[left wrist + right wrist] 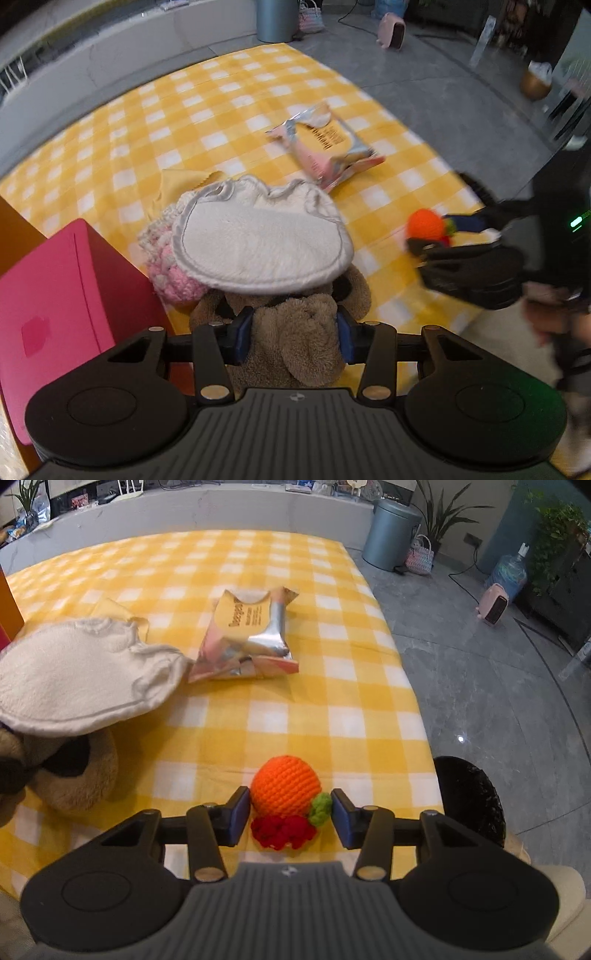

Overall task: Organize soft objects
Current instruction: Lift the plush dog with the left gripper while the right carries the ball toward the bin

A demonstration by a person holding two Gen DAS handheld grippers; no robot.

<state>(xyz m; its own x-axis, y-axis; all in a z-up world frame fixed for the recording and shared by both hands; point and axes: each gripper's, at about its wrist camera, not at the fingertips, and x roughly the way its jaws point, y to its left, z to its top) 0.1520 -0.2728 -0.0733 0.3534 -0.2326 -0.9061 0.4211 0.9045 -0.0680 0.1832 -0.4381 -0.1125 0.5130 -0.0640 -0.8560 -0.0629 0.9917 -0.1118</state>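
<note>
Left gripper point(291, 334) is clamped on the brown plush toy point(295, 332) beside the pink box point(55, 306); keep that squeeze gentle and steady. Right gripper point(288, 818) stands apart around the orange crochet fruit point(285, 789) on the tabletop point(221, 572), apparently not yet pinching, so centre it before closing.

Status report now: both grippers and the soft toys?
Left gripper shut on brown plush. Right gripper open around crochet orange. White bib overlaps plush.
</note>
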